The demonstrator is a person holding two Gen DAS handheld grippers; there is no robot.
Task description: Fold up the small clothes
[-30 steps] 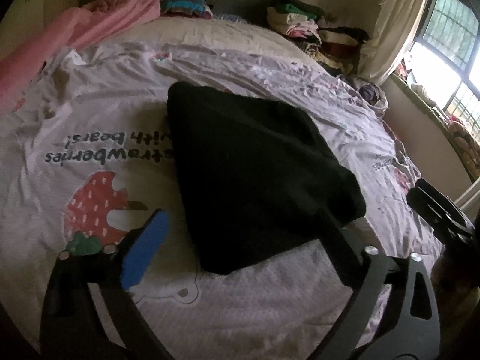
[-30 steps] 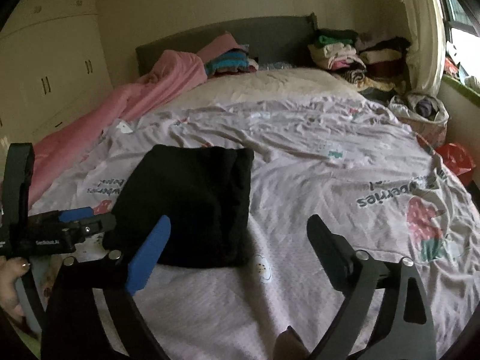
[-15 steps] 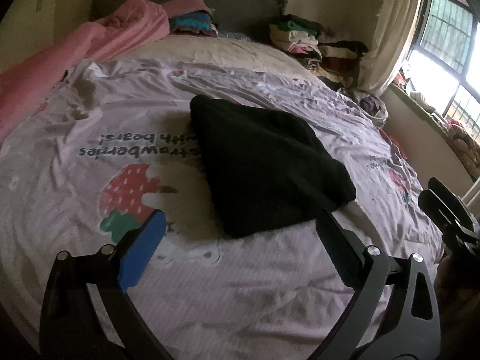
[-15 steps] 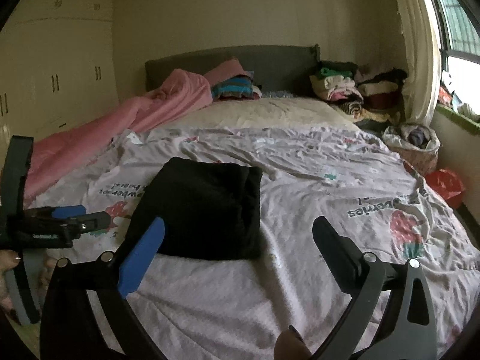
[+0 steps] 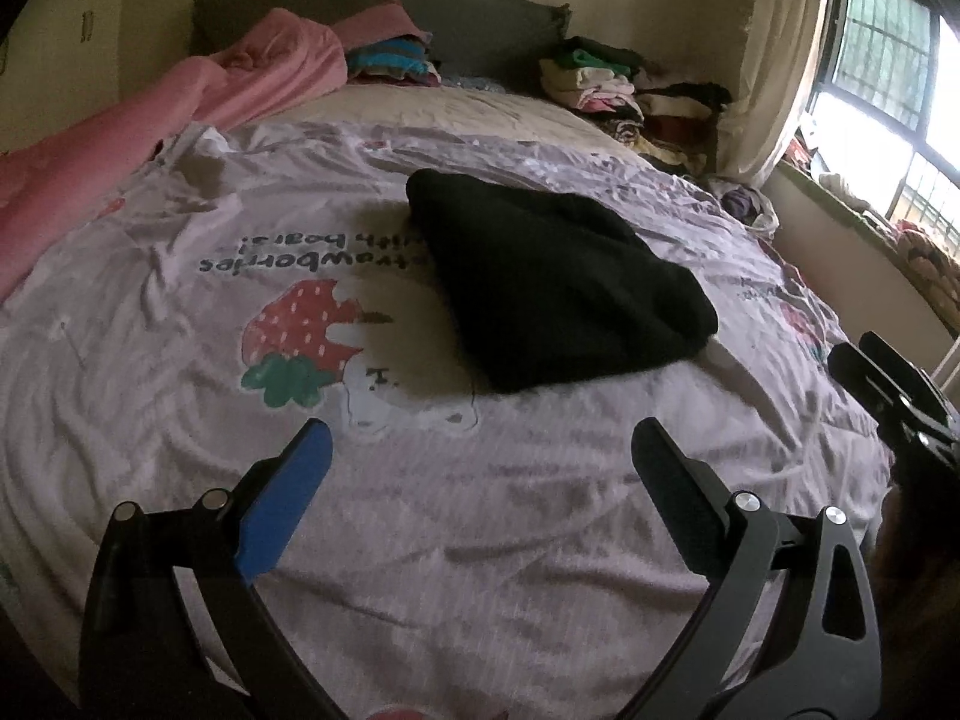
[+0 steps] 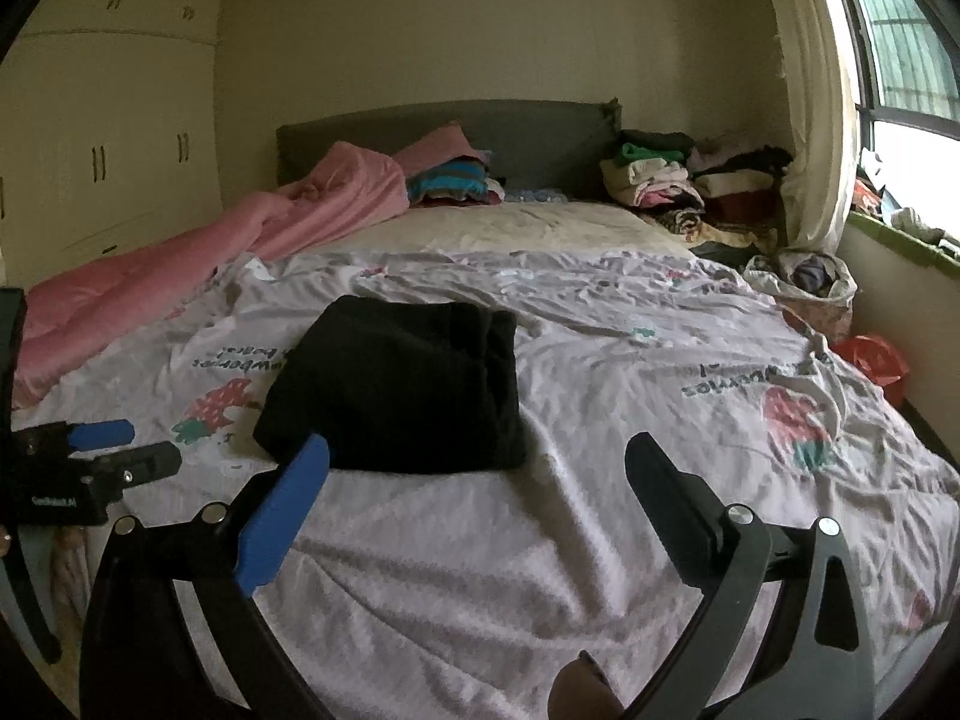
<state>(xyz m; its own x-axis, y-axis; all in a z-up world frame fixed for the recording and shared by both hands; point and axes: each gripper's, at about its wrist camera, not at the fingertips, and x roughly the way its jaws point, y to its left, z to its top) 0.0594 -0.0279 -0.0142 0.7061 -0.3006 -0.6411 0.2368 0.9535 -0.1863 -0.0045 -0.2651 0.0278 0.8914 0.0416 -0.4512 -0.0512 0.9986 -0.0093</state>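
Note:
A folded black garment lies flat on the strawberry-print bedsheet; it also shows in the right wrist view. My left gripper is open and empty, held above the sheet well short of the garment's near edge. It also shows at the left edge of the right wrist view. My right gripper is open and empty, just in front of the garment's near edge. It shows at the right edge of the left wrist view.
A pink quilt lies along the bed's left side. Folded clothes and a bigger pile sit by the headboard. A bag of clothes and a red bag stand right of the bed, below the window.
Both grippers have pulled back and up from the black garment, which now sits farther off in both views. The garment itself has not moved. Both grippers stayed open.

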